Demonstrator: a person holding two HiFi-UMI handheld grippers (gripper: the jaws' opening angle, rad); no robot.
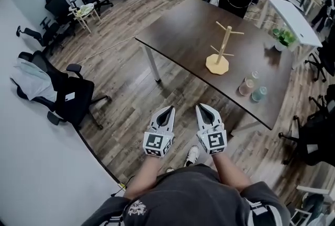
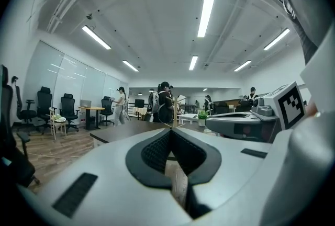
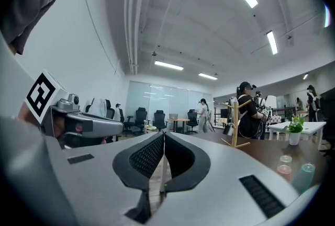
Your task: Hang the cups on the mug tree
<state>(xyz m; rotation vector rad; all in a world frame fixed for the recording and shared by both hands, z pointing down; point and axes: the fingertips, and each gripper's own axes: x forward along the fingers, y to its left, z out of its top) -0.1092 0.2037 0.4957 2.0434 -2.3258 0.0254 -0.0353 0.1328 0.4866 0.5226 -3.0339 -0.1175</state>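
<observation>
Left tongs [image 1: 171, 109], right tongs [image 1: 200, 107] closed; upright pale wooden mug tree [image 1: 222, 44].

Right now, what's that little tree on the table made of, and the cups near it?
The mug tree looks like bare pale wood: light tan and matte, with plain round pegs. The pink cup and teal cup look see-through and tinted, so they could be plastic or glass; I can't tell which.
</observation>
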